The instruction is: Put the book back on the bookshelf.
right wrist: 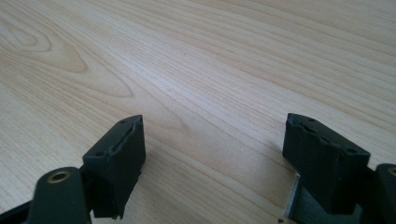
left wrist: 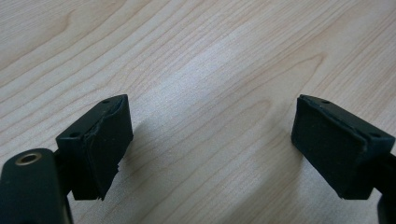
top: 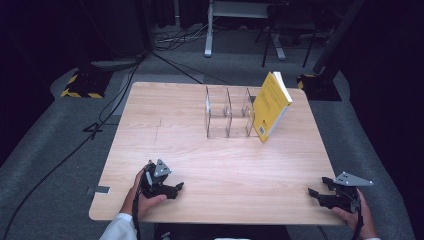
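High view: a yellow book leaning tilted against the right end of a clear acrylic rack, lower edge on the wooden table, upper edge tipped away to the right, long axis running roughly from near-left to far-right across the rack's end. Relative to that rack, both tools far off toward the near edge: left gripper near and to the left, held by a hand in a white sleeve, jaws pointing right along the table; right gripper near and to the right, at the table's corner, jaws pointing left. Book on the rack's right side, so closer to the right gripper, lying forward and slightly left of it; likely the easier reach for that hand, the left needing to cross in front of the rack. Left gripper view: two black pads spread wide, one pad at the left and the other at the right, nothing between but bare wood grain; released, empty, low over the table. Right gripper view: same picture, pads parted with plain tabletop between and ahead, nothing grasped, rack and book out of frame. No contact with the book from either tool; rack compartments apparently empty, though transparent walls make that hard to confirm.
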Tool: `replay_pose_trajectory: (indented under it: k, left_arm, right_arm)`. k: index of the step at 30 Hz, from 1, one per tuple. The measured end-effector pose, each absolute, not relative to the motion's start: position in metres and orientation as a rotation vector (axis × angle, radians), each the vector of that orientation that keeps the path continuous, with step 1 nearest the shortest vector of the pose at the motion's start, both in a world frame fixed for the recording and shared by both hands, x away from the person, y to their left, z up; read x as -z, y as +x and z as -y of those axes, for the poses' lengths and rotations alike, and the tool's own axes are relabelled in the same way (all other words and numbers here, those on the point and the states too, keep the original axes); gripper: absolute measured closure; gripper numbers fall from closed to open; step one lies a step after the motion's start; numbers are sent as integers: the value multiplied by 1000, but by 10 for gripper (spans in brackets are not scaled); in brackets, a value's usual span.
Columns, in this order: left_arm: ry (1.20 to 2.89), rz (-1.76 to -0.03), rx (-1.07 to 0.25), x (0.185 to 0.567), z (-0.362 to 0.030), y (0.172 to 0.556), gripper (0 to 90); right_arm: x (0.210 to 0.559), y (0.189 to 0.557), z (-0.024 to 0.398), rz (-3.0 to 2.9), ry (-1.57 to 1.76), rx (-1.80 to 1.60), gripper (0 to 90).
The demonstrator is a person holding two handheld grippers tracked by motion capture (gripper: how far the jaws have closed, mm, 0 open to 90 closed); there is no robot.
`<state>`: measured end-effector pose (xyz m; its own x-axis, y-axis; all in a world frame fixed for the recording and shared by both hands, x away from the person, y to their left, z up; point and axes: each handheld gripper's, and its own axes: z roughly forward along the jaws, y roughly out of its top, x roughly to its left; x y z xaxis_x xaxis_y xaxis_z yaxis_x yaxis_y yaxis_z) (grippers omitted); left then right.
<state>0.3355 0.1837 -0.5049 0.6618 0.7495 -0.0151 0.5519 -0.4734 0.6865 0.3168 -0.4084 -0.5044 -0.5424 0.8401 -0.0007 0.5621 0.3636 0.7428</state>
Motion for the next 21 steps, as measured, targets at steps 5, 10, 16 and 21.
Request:
replay_pose_trajectory:
  k: [5, 10, 16, 21]
  left_arm:
    - [2202, -1001, -379, 505, -184, 335, 132]
    - [2203, -1001, -378, 505, -184, 336, 132]
    - [2208, -991, -369, 505, -184, 337, 127]
    - [2210, -990, -370, 505, -184, 337, 124]
  right_arm:
    - [504, 317, 408, -2243, 1232, -999, 215]
    - [504, 318, 408, -2234, 1242, -995, 215]
    - [504, 318, 408, -2234, 1243, -994, 215]
    - [504, 318, 408, -2234, 1243, -994, 215]
